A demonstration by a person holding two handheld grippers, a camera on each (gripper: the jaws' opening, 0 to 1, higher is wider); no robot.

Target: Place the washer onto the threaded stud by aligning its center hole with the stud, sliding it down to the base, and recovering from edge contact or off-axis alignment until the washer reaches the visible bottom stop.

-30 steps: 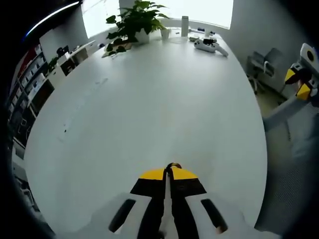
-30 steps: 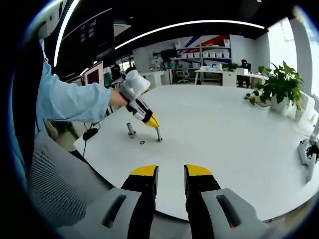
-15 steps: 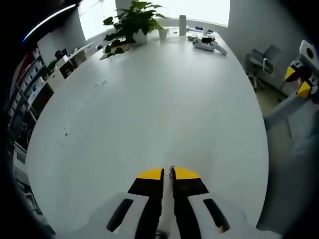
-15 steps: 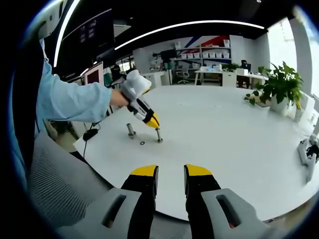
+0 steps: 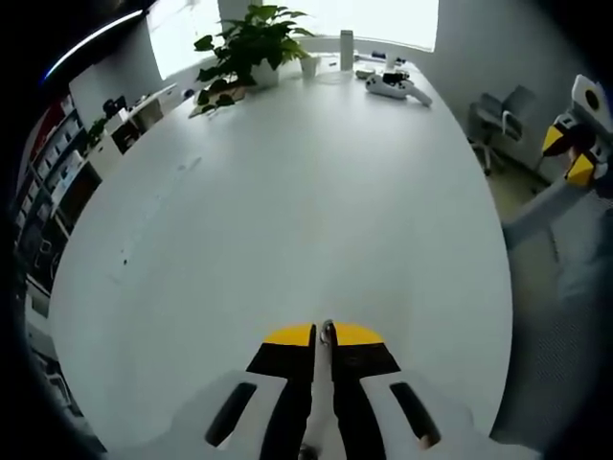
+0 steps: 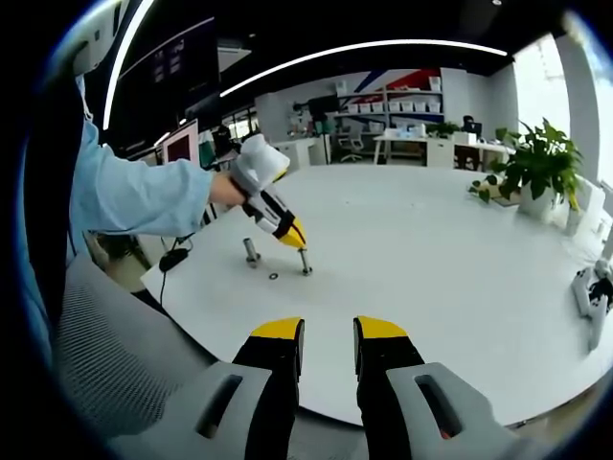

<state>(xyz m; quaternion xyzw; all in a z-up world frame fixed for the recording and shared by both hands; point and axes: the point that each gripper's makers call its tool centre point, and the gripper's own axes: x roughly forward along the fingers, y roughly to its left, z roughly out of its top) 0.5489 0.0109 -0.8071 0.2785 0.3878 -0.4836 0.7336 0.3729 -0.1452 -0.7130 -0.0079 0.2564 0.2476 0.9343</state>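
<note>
Well, in the left gripper view your left gripper (image 5: 328, 337) rises from the bottom centre with its jaws pinched almost together on a small grey piece at the tips. I judge that to be the washer (image 5: 328, 331), held edge-on so that its hole can be turned over the stud. Beyond it the white table (image 5: 287, 192) runs to the top of the frame, where a pot (image 5: 264, 74) holds a leafy plant (image 5: 244, 38). A small white cup (image 5: 311, 65) stands beside it; you cannot tell what is in it. At the right edge your right gripper (image 5: 570, 155) waits off the table, out of the way.

Now the right gripper view. Its own jaws at bottom centre stand parted and hold nothing. Left of centre, the left gripper's yellow tips sit right at the top of the threaded stud (image 6: 305, 261), so the washer is at the stud's tip, not at the base. A second post (image 6: 252, 251) stands near, and a loose ring (image 6: 274, 275) lies flat on the table between the two.
</note>
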